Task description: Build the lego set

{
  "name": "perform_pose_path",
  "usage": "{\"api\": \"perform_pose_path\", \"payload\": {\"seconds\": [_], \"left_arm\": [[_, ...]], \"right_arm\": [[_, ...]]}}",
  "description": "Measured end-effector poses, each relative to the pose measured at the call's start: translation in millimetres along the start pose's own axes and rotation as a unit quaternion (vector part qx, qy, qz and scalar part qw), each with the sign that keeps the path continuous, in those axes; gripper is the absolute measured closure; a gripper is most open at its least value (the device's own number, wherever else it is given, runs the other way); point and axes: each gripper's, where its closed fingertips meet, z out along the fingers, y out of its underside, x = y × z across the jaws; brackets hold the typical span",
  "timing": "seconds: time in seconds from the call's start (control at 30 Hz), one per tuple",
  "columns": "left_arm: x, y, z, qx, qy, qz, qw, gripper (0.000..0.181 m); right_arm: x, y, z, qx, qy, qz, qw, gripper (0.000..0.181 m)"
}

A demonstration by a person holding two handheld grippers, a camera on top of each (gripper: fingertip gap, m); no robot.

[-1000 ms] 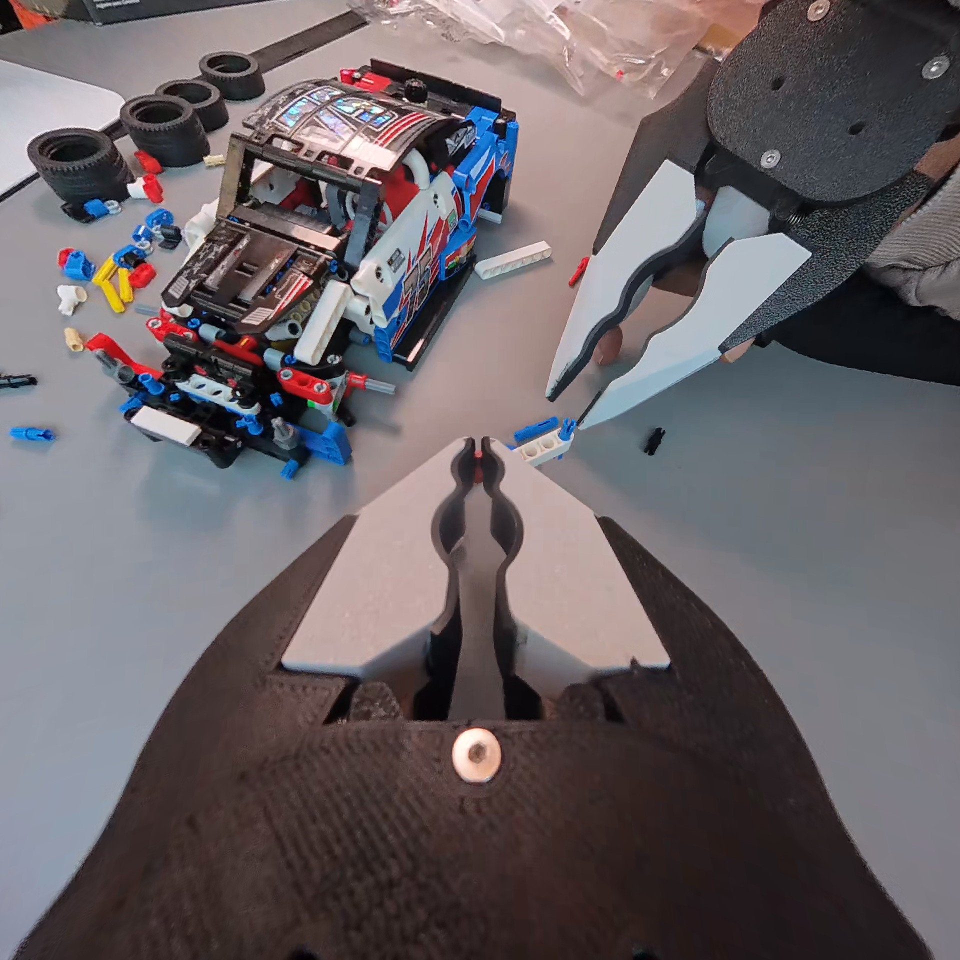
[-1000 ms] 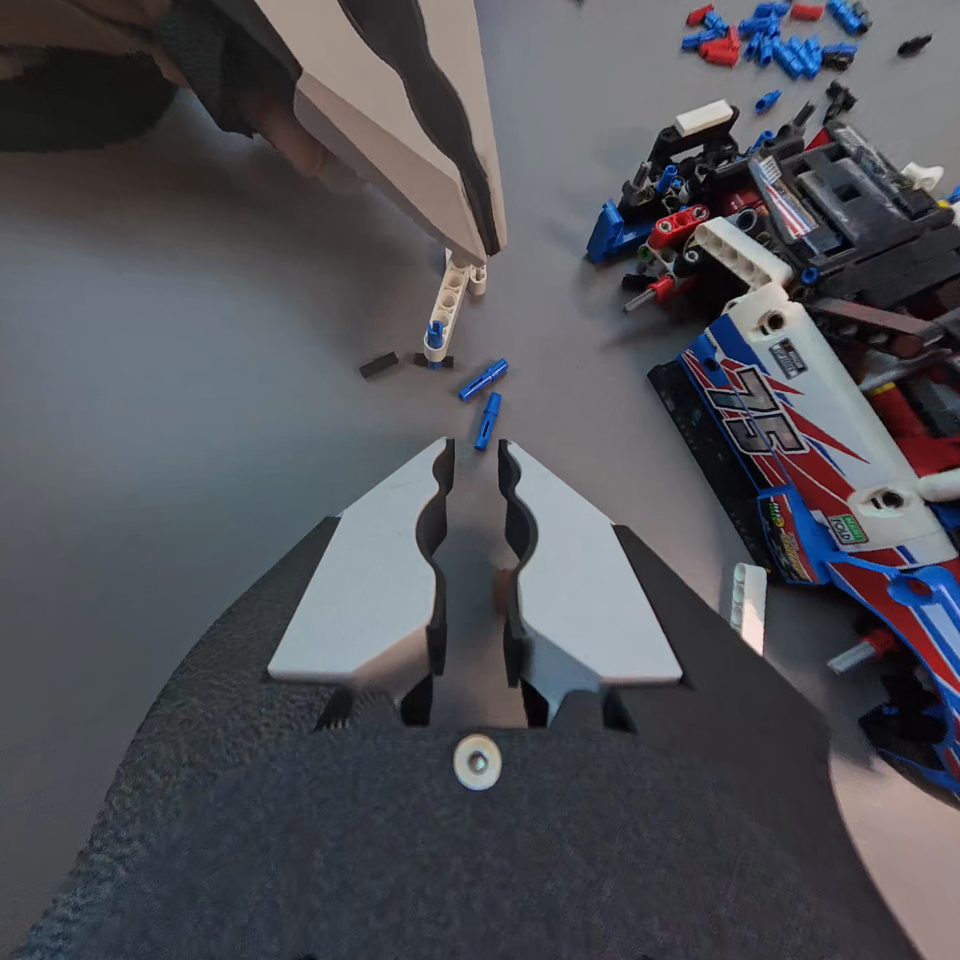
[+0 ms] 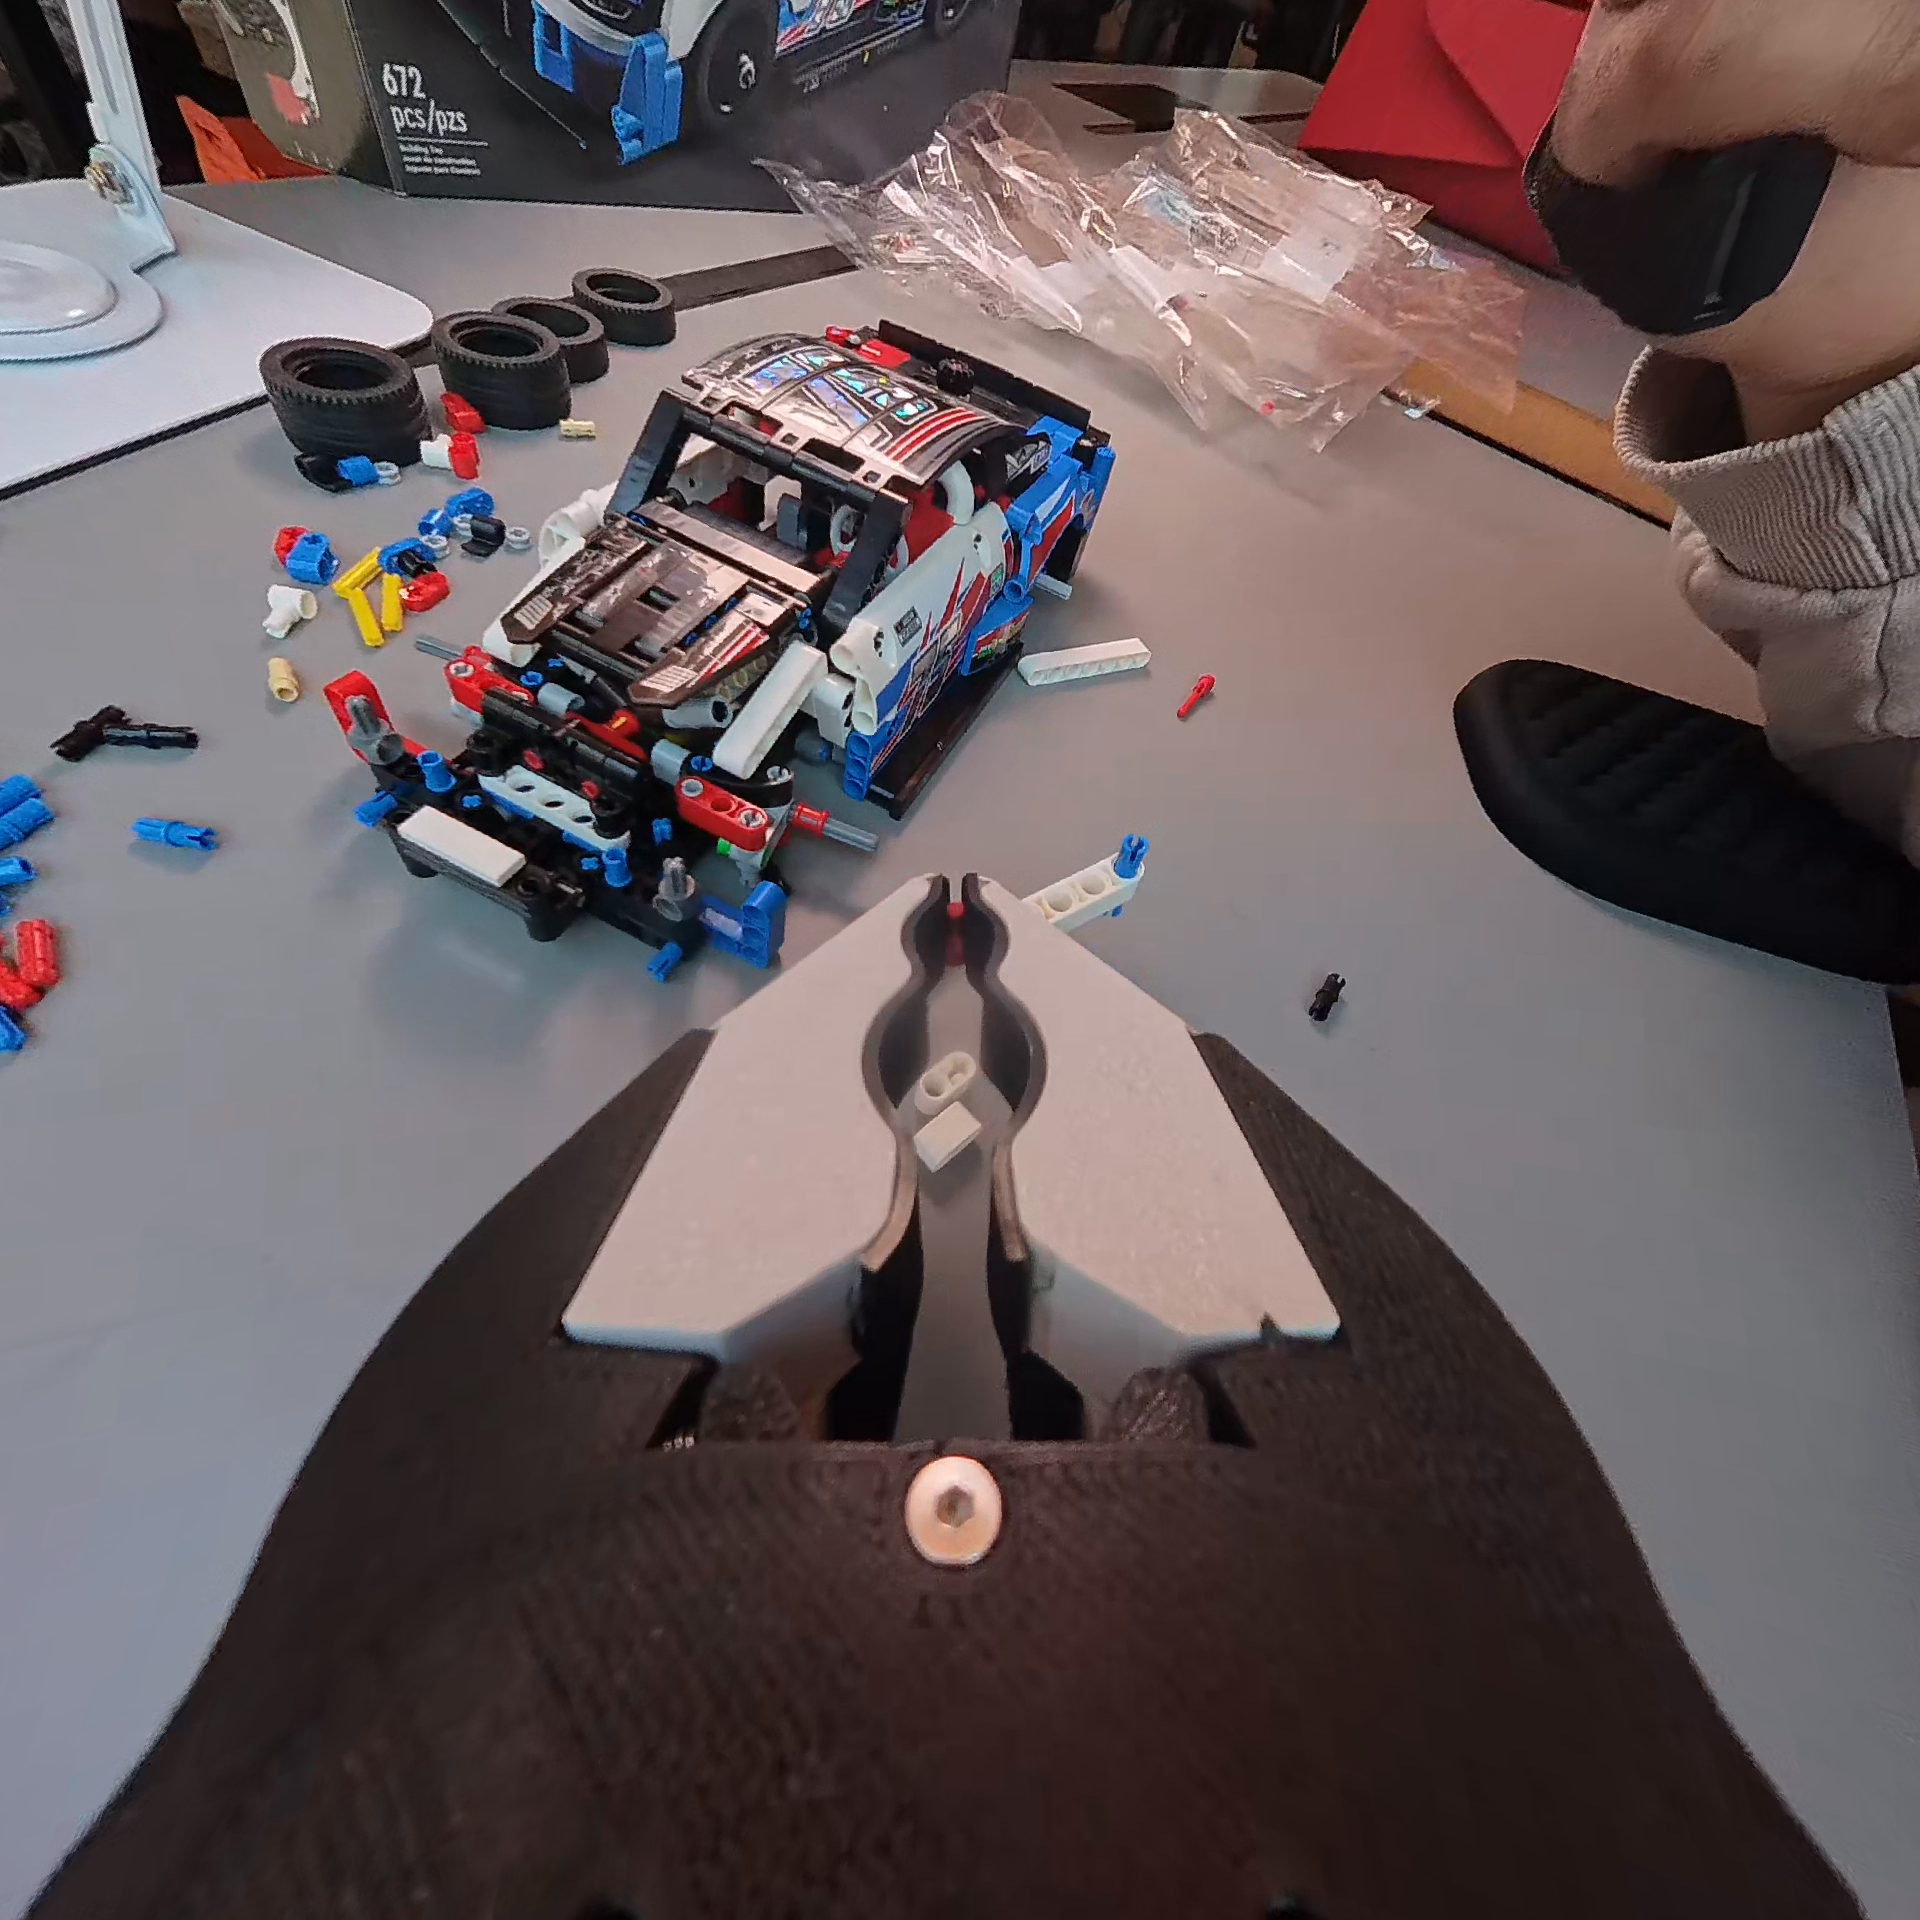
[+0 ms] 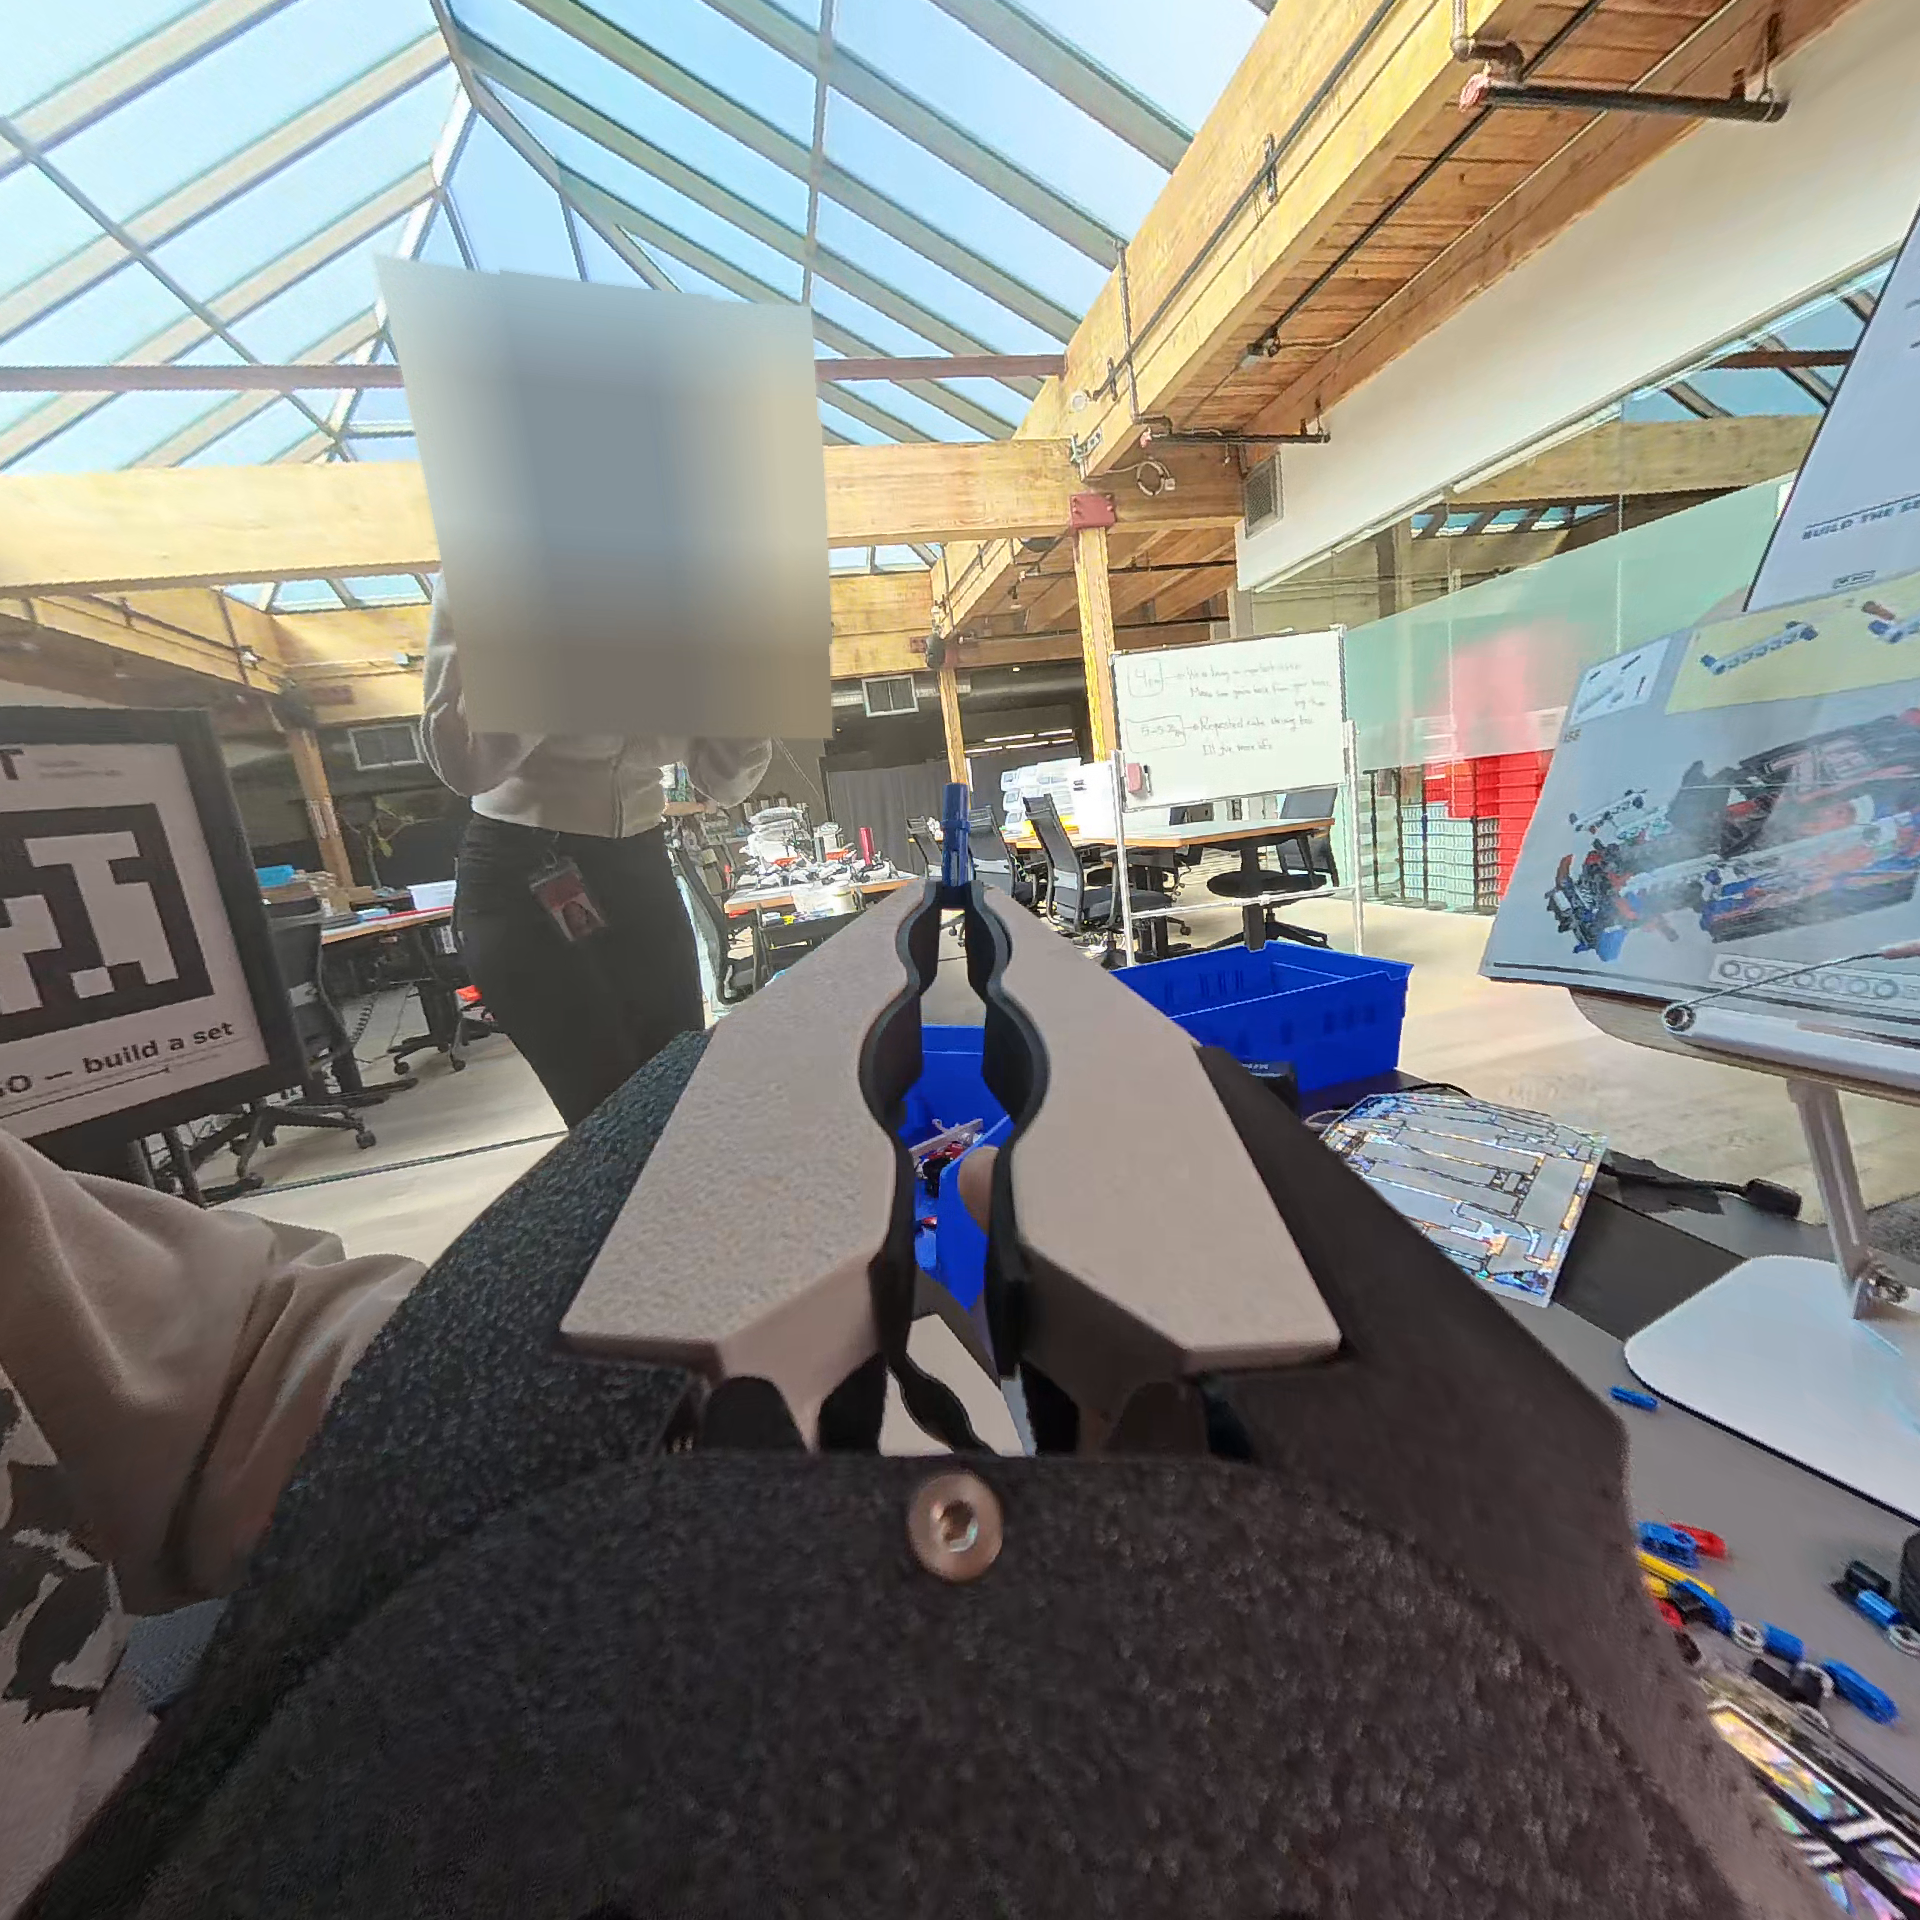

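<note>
The partly built race car stands on the grey table in the left wrist view. My left gripper is shut on a small red piece just in front of the car's nose. A short white beam with a blue pin lies just right of its tips. My right gripper is lifted off the table, points into the room and is shut on a blue pin that sticks out past its tips. Its black body shows at the right of the left wrist view.
Loose pieces and black tyres lie left of the car. A white beam, red pin and black pin lie right. Plastic bags and the box are behind. Instruction booklet, blue bins, a standing person. One gripper's finger ends stand about 25 cm off the other's. My left gripper is the nearer one to the white beam: about 15 cm, against 30 cm.
My right gripper has shut on a blue pin from the table and swung up to face the room. My left gripper has drawn back a little, still shut on the red piece.
</note>
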Motion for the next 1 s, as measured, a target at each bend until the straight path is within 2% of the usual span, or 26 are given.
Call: {"api": "perform_pose_path", "payload": {"seconds": [0.03, 0.23, 0.3, 0.33, 0.4, 0.47, 0.6, 0.67, 0.77, 0.93, 1.0], "left_arm": [[-0.2, 0.2, 0.2, 0.000, 0.000, 0.000, 1.000, 0.181], [0.3, -1.0, -0.1, 0.004, 0.000, 0.000, 1.000, 0.181], [1.2, -3.7, -1.1, 0.010, 0.001, -0.001, 1.000, 0.181], [1.5, -5.0, -1.6, 0.012, 0.000, -0.003, 1.000, 0.181], [0.8, -7.5, -2.9, 0.017, -0.006, -0.007, 1.000, 0.181], [0.4, -9.3, -3.7, 0.020, -0.012, -0.006, 1.000, 0.181], [0.8, -8.1, -2.9, 0.017, -0.014, -0.004, 1.000, 0.181], [-0.2, -6.5, -2.2, 0.013, -0.019, -0.002, 1.000, 0.181], [-0.6, -4.4, -0.9, 0.007, -0.024, 0.003, 1.000, 0.181], [3.3, 0.6, 4.0, -0.007, -0.022, 0.011, 1.000, 0.181], [5.3, 2.4, 6.0, -0.012, -0.021, 0.018, 1.000, 0.181]], "right_arm": [[-0.8, -1.9, 0.9, 0.004, -0.003, 0.003, 1.000, 0.180], [-5.3, -7.1, 2.3, 0.007, -0.008, -0.007, 1.000, 0.180], [0.6, 3.8, 1.4, -0.029, 0.010, -0.016, 0.999, 0.180], [7.2, 18.2, 0.5, -0.078, 0.028, -0.030, 0.996, 0.180], [23.8, 66.8, -12.5, -0.241, 0.065, -0.067, 0.966, 0.179], [24.5, 116.2, -38.3, -0.384, 0.053, -0.066, 0.920, 0.179], [26.6, 184.1, -86.8, -0.510, 0.045, -0.077, 0.856, 0.179], [28.5, 209.4, -107.3, -0.549, 0.044, -0.083, 0.831, 0.179], [28.3, 231.3, -125.8, -0.581, 0.041, -0.085, 0.808, 0.179], [30.0, 247.9, -140.0, -0.623, 0.034, -0.112, 0.774, 0.179], [28.6, 249.0, -139.4, -0.624, 0.031, -0.117, 0.772, 0.179]]}}
